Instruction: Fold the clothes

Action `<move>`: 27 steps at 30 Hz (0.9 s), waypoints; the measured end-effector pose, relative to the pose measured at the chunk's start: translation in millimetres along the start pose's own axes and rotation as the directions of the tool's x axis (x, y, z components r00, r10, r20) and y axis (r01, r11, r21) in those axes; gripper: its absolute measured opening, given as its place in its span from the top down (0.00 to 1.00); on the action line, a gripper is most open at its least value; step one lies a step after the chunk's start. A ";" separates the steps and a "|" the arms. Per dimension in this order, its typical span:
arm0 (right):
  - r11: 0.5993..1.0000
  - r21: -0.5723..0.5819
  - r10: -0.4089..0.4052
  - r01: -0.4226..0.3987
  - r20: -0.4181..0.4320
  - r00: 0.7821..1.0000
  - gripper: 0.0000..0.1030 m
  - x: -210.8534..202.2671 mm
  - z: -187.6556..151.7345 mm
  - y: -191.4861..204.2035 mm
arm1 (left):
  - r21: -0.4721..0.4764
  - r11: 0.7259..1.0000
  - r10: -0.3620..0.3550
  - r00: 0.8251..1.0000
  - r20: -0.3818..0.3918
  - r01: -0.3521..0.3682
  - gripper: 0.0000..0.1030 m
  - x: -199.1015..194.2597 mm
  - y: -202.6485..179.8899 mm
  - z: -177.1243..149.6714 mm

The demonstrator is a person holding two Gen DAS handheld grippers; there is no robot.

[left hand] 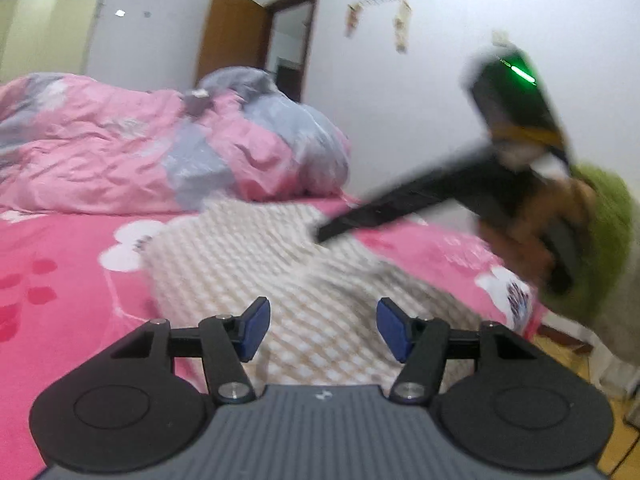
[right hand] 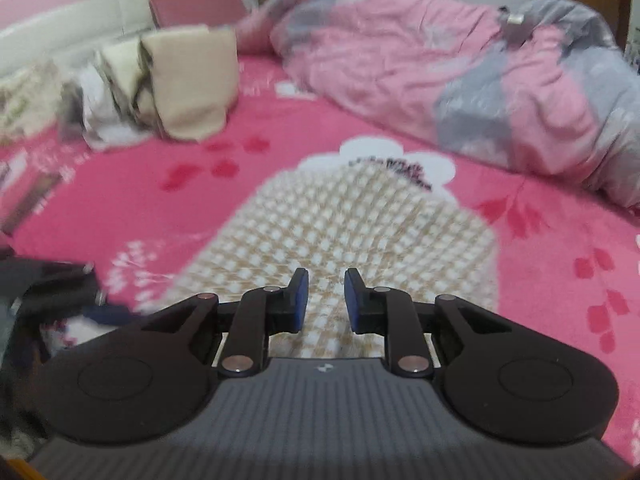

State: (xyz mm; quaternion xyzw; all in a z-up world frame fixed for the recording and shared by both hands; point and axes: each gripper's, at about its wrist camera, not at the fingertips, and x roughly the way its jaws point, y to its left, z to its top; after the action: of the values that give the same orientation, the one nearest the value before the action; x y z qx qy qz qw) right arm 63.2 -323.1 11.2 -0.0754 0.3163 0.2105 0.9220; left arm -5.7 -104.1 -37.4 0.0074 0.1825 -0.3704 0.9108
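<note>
A cream and tan checked knitted garment (left hand: pixel 256 264) lies folded on the bright pink flower-printed bedsheet (left hand: pixel 60 264), filling the middle of the left wrist view. The left gripper (left hand: pixel 322 328) hangs over the garment's near edge with its blue pads (left hand: pixel 256 326) set well apart and nothing between them. At two o'clock in that view the right gripper (left hand: pixel 324 236) reaches in, blurred, with its fingertips over the garment's far side; a hand (left hand: pixel 536 232) in a fuzzy green sleeve (left hand: pixel 604 232) holds it. Whether those tips touch the cloth cannot be told.

In the right wrist view the same garment (right hand: pixel 340 232) lies dead ahead at twelve o'clock. The right gripper (right hand: pixel 325 300) has its jaws narrowly parted, a clear gap between the pads, and no cloth caught in them. A crumpled pink and grey duvet (right hand: pixel 460 80) is heaped at one to two o'clock. A stack of folded beige and white clothes (right hand: pixel 160 88) stands at ten o'clock against the pale headboard (right hand: pixel 72 20), well apart from the garment.
</note>
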 end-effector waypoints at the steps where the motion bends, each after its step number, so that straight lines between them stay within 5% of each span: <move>1: 1.000 0.012 0.018 -0.018 0.003 1.000 0.82 -7.1 -4.8 -0.6 | -0.001 1.000 0.002 1.000 -0.016 -0.002 0.43 2.7 3.0 -0.5; 4: 1.000 -0.001 0.021 -0.021 -0.020 1.000 0.82 2.4 -33.9 4.5 | 0.074 0.997 0.034 0.994 -0.108 -0.026 0.44 26.2 -0.5 -17.1; 7: 1.000 -0.024 0.005 -0.007 -0.054 0.999 0.82 21.5 -65.1 11.0 | 0.215 0.974 0.090 0.992 -0.088 -0.069 0.39 29.5 -19.8 -25.0; 15: 0.998 0.056 0.012 -0.010 -0.036 0.999 0.81 -24.8 -61.3 17.0 | 0.217 0.974 0.083 0.993 -0.090 -0.062 0.49 -3.5 -29.3 -24.5; 18: 0.999 0.028 -0.037 0.041 -0.113 0.993 0.81 -14.1 -85.8 19.7 | 0.267 0.962 0.093 0.990 -0.104 -0.063 0.46 2.2 -40.9 -37.8; 27: 0.996 0.089 -0.014 0.016 -0.022 1.000 0.80 -38.3 -93.1 21.3 | 0.192 0.981 0.062 0.993 -0.105 -0.040 0.50 -17.6 -35.9 -21.6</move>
State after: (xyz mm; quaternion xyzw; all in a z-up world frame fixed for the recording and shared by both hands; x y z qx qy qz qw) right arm -24.7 -342.3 -38.8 -0.0386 0.3348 0.1884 0.9224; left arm -48.6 -115.1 -47.3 0.1193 0.1961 -0.3616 0.9036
